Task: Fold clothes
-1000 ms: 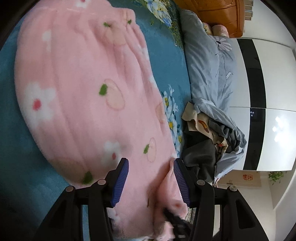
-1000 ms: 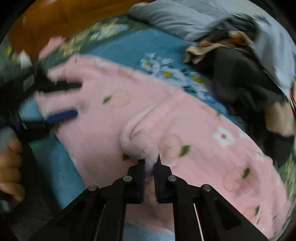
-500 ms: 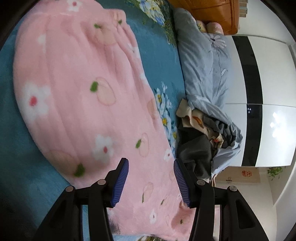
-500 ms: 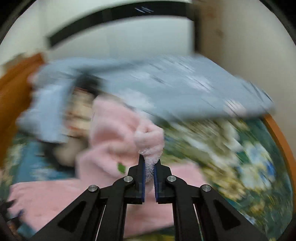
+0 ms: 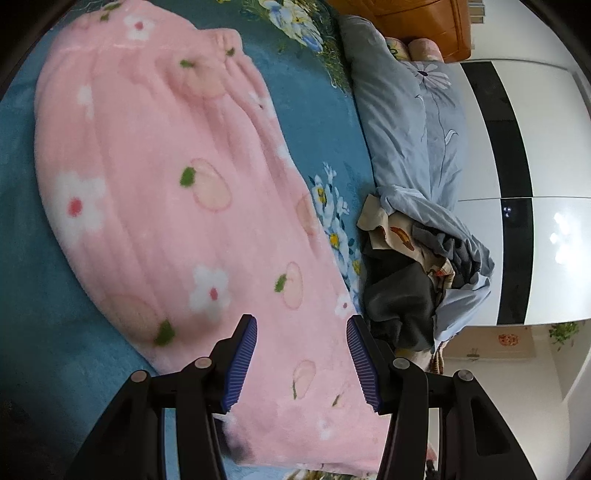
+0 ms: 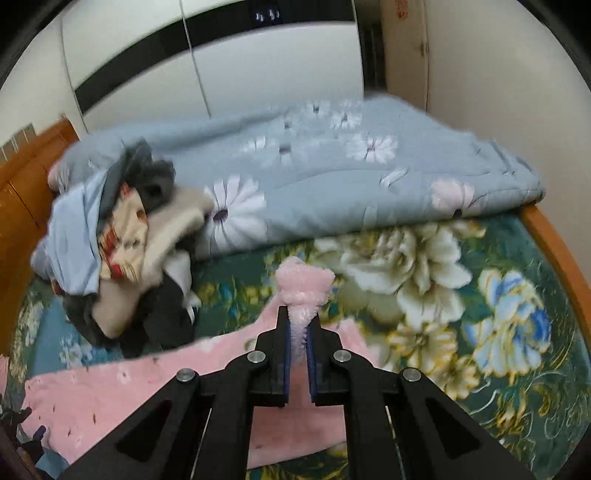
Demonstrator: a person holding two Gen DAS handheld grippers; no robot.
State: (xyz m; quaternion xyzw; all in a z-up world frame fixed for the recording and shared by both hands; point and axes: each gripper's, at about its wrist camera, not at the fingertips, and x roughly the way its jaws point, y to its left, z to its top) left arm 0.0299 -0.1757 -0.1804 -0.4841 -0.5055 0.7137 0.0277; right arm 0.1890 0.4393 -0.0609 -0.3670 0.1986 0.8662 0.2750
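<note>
Both tongs are over the bed. Right tongs point(image 6: 297, 332) are closed tight on a fluffy end of the pink garment point(image 6: 177, 391), and this pinched end sticks up between the blue pads point(image 6: 283, 354). From there the pink cloth runs down to the left and lies flat on the bed cover point(image 6: 461, 332), which is dark green with large flowers in this view.

Left tongs point(image 5: 301, 363) stand wide, with nothing between the ribbed blue pads point(image 5: 240, 365); they hang over the lower part of the same garment point(image 5: 166, 192). In the left wrist view the garment is spread wide across the blue part of the bed cover point(image 5: 314, 122). It has a pattern of white flowers and pale peaches with green leaves.

Beside the garment, to the right in this view, lies a pile of other clothes point(image 5: 402, 295), dark grey and beige. A light blue quilt point(image 5: 406, 129) with daisies lies behind the pile and touches it. A wooden headboard point(image 5: 417, 22) and a white wardrobe point(image 5: 554, 147) with a black stripe are further back.
</note>
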